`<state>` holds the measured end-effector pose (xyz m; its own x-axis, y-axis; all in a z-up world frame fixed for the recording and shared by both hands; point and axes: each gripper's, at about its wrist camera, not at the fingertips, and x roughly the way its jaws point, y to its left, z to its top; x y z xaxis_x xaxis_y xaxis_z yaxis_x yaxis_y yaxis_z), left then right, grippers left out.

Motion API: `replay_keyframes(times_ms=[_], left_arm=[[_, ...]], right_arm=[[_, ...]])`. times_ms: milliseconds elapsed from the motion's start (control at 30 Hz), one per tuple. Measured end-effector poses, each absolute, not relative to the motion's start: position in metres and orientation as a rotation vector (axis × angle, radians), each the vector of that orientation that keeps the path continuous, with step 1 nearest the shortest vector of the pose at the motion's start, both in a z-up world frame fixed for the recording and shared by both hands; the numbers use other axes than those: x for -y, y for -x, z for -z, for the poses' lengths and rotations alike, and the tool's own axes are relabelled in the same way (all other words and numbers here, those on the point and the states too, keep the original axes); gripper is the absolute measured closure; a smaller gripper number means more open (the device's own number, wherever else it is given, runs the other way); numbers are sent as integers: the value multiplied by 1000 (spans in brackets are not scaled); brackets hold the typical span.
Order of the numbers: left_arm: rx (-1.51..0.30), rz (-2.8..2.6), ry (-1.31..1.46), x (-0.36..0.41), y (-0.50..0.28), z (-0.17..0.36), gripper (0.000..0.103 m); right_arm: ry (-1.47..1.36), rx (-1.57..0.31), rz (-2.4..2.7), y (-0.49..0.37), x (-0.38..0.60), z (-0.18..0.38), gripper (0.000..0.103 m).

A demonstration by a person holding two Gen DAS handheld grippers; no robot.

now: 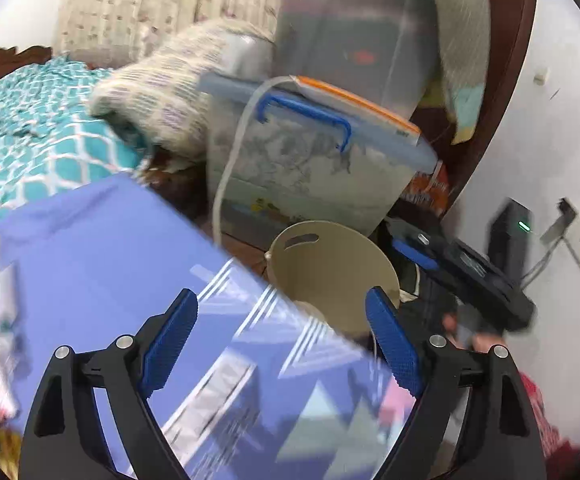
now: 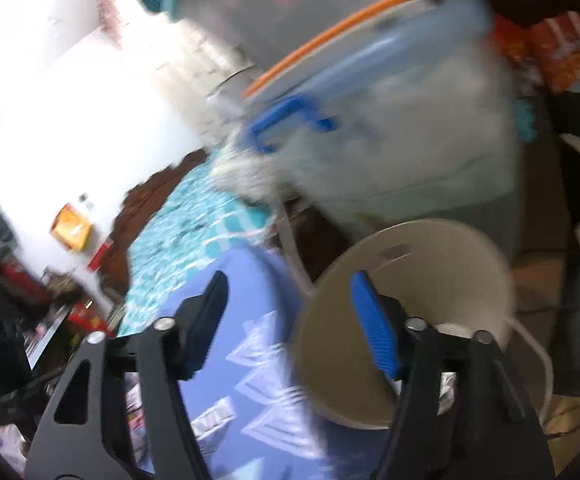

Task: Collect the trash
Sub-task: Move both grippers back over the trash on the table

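both released: left gripper and right gripper jaws apart, nothing clamped. beige bin ahead, beside blue patterned cloth. stacked storage boxes behind, white cable draped across.

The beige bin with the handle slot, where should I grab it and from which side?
Probably by its upper rim at the handle slot. The beige bin stands open-topped beside the blue patterned cloth, so come from above, one finger inside the wall and one outside. The left gripper is open and empty, the bin ahead of it.

Beige bin beyond seemingly empty fingers
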<state>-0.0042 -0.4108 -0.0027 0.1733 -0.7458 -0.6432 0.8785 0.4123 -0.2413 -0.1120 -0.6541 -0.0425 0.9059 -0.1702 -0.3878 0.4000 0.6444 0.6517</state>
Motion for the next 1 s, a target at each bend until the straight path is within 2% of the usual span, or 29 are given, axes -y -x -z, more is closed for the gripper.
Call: replay_keyframes(times_ms=[67, 167, 267, 300, 333, 433, 600, 667, 800, 867, 933, 1000], left_arm=[[-763, 1126, -181, 348, 5, 6, 22], [-775, 1027, -176, 277, 5, 16, 23], [-839, 858, -154, 198, -4, 36, 26], [-858, 829, -139, 183, -6, 40, 32], [-884, 799, -115, 165, -9, 44, 35], [-907, 729, -55, 127, -12, 52, 35], [-922, 687, -36, 107, -11, 61, 34], [-921, 653, -53, 103, -14, 63, 34], [-934, 623, -45, 98, -29, 72, 34], [-931, 598, -74, 106, -37, 77, 33], [-933, 584, -90, 114, -41, 82, 25], [-929, 566, -116, 126, -47, 88, 25]], right_arm=[[-799, -339, 242, 91, 629, 41, 53], [-786, -423, 102, 52, 586, 46, 60], [-761, -510, -16, 13, 539, 56, 60], [-755, -539, -51, 0, 523, 59, 60], [-753, -565, -84, -11, 510, 64, 60], [-768, -647, -172, -43, 472, 79, 60], [-744, -694, -212, -70, 433, 86, 57], [-721, -701, -212, -77, 424, 84, 52], [-693, -707, -208, -84, 411, 81, 52], [-684, -713, -208, -87, 407, 79, 52], [-669, -718, -219, -91, 401, 74, 51], [-642, -715, -239, -96, 393, 64, 48]])
